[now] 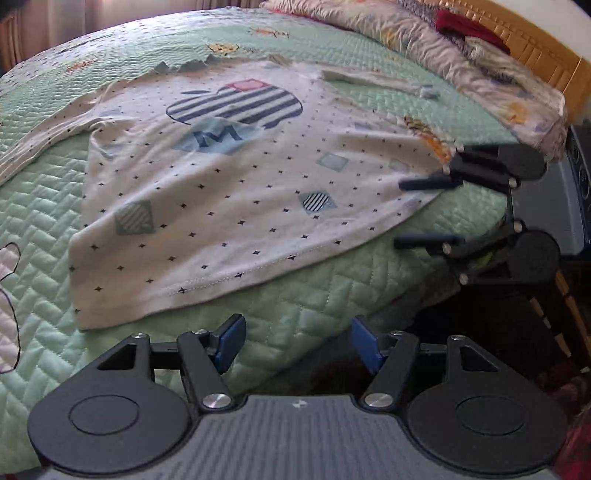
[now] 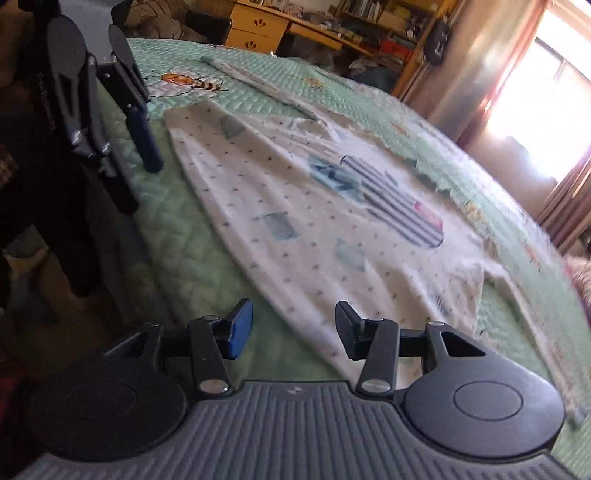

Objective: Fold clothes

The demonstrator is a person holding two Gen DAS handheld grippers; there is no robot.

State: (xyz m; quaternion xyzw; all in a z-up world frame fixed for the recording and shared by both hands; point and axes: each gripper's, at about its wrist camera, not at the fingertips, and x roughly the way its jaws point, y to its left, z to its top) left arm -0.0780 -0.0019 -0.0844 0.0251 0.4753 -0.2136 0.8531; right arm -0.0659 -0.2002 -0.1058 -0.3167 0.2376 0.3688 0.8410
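A white long-sleeved shirt (image 1: 229, 192) with small dark stars and a striped apple print lies spread face up on the green quilted bedspread (image 1: 44, 229). My left gripper (image 1: 298, 343) hovers open just off the shirt's hem, with only quilt between its blue pads. My right gripper (image 1: 400, 213) stands open at the shirt's right hem corner. In the right wrist view the shirt (image 2: 314, 221) runs away from my right gripper (image 2: 293, 328), its near edge lying under the right finger, not pinched. The left gripper (image 2: 136, 170) hangs open beside the shirt's far corner.
One sleeve (image 2: 258, 79) lies stretched out across the quilt. A rolled floral blanket (image 1: 461, 62) and a wooden headboard (image 1: 546, 55) line one side. Beyond the bed stand a wooden desk with drawers (image 2: 258, 27), shelves and a bright curtained window (image 2: 535, 103). The bed's edge drops off beside both grippers.
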